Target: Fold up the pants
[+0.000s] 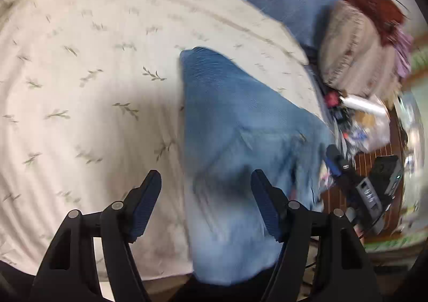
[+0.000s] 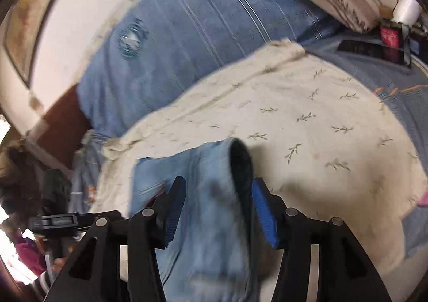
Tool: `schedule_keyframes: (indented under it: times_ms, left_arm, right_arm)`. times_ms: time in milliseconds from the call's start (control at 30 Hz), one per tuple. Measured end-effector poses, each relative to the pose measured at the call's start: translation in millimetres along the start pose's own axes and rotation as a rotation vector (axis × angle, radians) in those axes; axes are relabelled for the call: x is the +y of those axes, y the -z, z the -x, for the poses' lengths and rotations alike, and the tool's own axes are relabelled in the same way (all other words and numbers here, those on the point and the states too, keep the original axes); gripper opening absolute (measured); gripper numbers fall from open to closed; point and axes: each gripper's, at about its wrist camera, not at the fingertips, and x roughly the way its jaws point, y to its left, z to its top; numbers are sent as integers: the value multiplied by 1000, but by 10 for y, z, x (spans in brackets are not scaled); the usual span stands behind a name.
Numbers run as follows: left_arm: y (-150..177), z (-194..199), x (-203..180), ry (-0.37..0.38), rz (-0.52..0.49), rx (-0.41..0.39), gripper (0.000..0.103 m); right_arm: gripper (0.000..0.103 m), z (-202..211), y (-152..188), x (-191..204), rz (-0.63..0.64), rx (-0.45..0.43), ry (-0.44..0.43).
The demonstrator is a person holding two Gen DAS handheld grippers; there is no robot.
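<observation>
Light blue jeans (image 1: pixel 240 125): lie on a cream bedspread (image 1: pixel 80 87) printed with small leaf sprigs. In the left wrist view they run from the centre of the frame down to the bottom edge, right of centre; one end reaches up to mid-frame. In the right wrist view the jeans (image 2: pixel 208 195) occupy the lower centre, with a dark opening, a leg end or the waist, cannot tell which, at centre.

Left gripper (image 1: pixel 206 203): bottom of the left wrist view, jaws spread wide. Its right finger (image 1: pixel 264 208) overlaps the denim in the picture; its left finger sits over the bedspread. No cloth is pinched between them.

Right gripper (image 2: pixel 216 208): bottom of the right wrist view, jaws wide apart with the denim showing between them; whether either pad touches the cloth cannot be told through the blur. The same tool (image 1: pixel 361 184) appears at the lower right of the left wrist view, beside the jeans' edge.

Blue striped sheet (image 2: pixel 200 34): upper centre of the right wrist view, beyond the cream bedspread (image 2: pixel 321 128).

Beige patterned pillow (image 1: pixel 353 47): upper right of the left wrist view.

Dark flat phone or tablet (image 2: pixel 371 50): upper right of the right wrist view, on the blue fabric.
</observation>
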Motion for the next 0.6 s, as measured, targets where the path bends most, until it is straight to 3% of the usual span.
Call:
schedule_keyframes:
  times_ms: [33, 67, 100, 167, 233, 300, 367, 467, 567, 600]
  left_arm:
    - [-46, -89, -16, -6, 21, 27, 68]
    - [-56, -109, -17, 7, 27, 34, 63]
    - [-59, -108, -104, 25, 10, 20, 61]
    - [-20, -64, -153, -14, -30, -22, 61]
    - [-18, -171, -119, -74, -54, -26, 63]
    - [-60, -307, -23, -53, -29, 10, 66]
    - [-79, -233, 54, -17, 9, 17, 66]
    - [3, -18, 170, 15, 17, 13, 64]
    - [111, 131, 305, 66, 47, 5, 64]
    - [139, 109, 318, 81, 58, 18, 64]
  right_arm:
    - [23, -102, -27, 30, 3, 27, -16]
    - [5, -116, -63, 128, 39, 22, -67]
    - [5, -55, -74, 216, 84, -17, -76]
    - [5, 88, -110, 323, 161, -112, -56]
    - [5, -70, -172, 126, 125, -67, 24]
    - [10, -290, -126, -143, 77, 33, 101]
    - [23, -182, -116, -247, 19, 11, 42]
    - [29, 133, -94, -340, -52, -26, -83]
    - [47, 262, -1, -367, -67, 7, -137]
    - [48, 237, 81, -343, -63, 39, -156]
